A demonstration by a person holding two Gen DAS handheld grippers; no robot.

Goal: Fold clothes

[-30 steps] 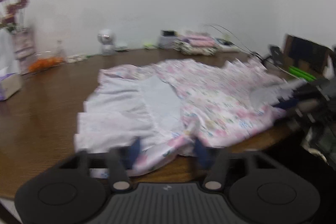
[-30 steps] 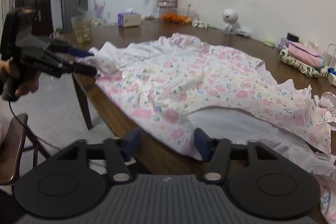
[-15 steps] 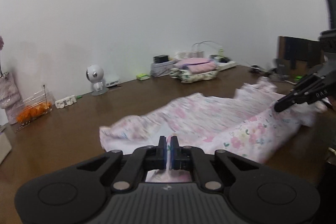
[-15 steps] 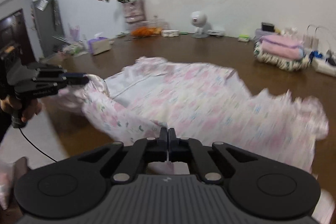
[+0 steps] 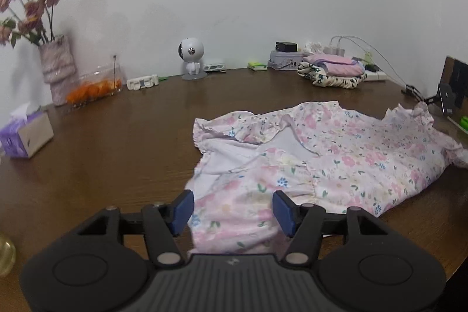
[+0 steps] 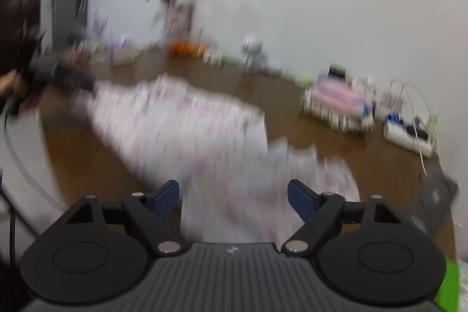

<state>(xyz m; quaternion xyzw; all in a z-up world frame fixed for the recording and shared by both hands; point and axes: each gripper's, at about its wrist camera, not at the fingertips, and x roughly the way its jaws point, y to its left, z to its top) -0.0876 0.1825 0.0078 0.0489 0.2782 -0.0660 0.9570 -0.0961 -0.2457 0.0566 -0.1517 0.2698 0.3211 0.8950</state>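
Left gripper (image 5: 231, 209) spread wide, gripping nothing, over the near hem of the floral dress (image 5: 336, 163), which lies folded over once near the worktop (image 5: 117, 151) front edge; right gripper (image 6: 232, 198) likewise wide and empty above blurred cloth; fold looks partly done, more folds left.

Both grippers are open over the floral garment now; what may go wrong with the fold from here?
1. The pink floral garment lies bunched, its white lining showing, so creases may be set into the fold.
2. Cloth sits between the open left gripper fingers and may snag.
3. The right gripper view is blurred, so its next grasp may miss.
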